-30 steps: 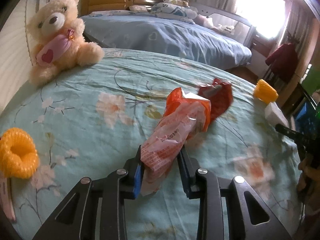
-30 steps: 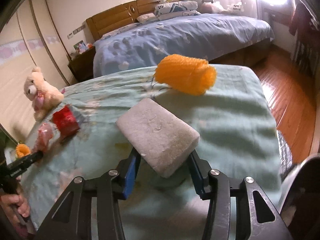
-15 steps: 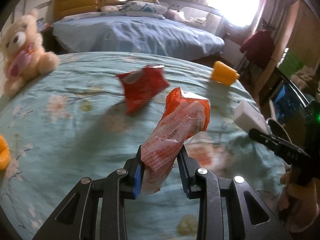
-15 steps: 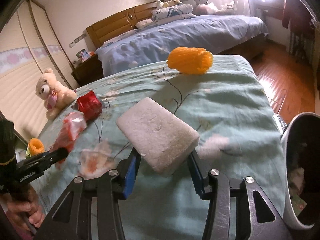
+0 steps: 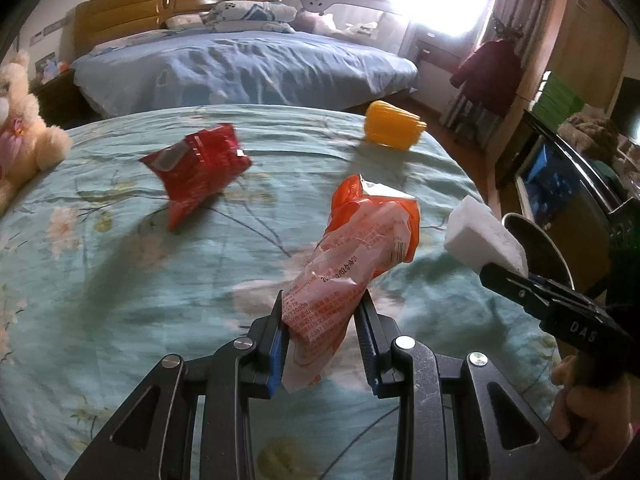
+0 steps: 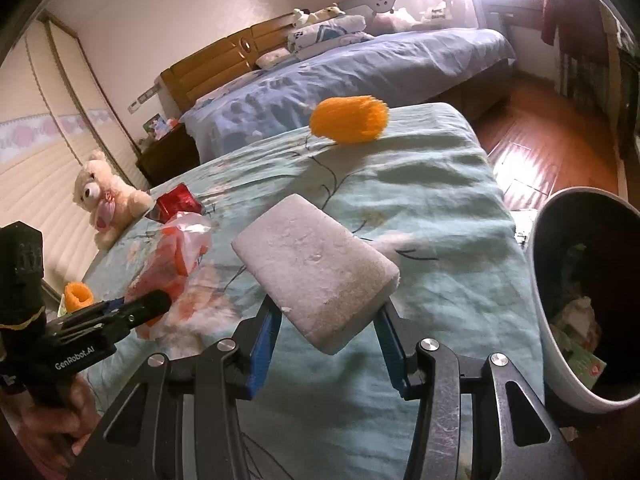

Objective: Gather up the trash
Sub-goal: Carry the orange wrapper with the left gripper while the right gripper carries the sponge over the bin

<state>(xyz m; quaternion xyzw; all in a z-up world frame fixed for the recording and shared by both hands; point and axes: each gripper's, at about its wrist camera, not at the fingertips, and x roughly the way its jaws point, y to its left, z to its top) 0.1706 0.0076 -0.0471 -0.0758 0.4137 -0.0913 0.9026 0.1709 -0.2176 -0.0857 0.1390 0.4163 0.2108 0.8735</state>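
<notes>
The bed [image 6: 440, 216], spread with a green flowered cover, fills both views; the white-rimmed trash bin [image 6: 538, 280] stands off its right edge, near me, already holding scraps. In my judgement the coming move turns on this: the bin lies to the right of both claws, and my right gripper [image 6: 326, 344] is the nearer one, just beside the rim, while my left gripper [image 5: 322, 340] sits farther left over the cover. The right gripper is clamped on a white foam block [image 6: 316, 276], its long axis running from near right to far left, above the cover and not yet over the bin's mouth. The left gripper is clenched on the lower end of an orange snack wrapper [image 5: 360, 256], which stands up and leans far-right from the jaws. Uncollected on the cover: a red wrapper [image 5: 200, 164] at far left and an orange ribbed roll [image 6: 350, 120] at the far edge; whether the roll counts as trash I cannot tell.
</notes>
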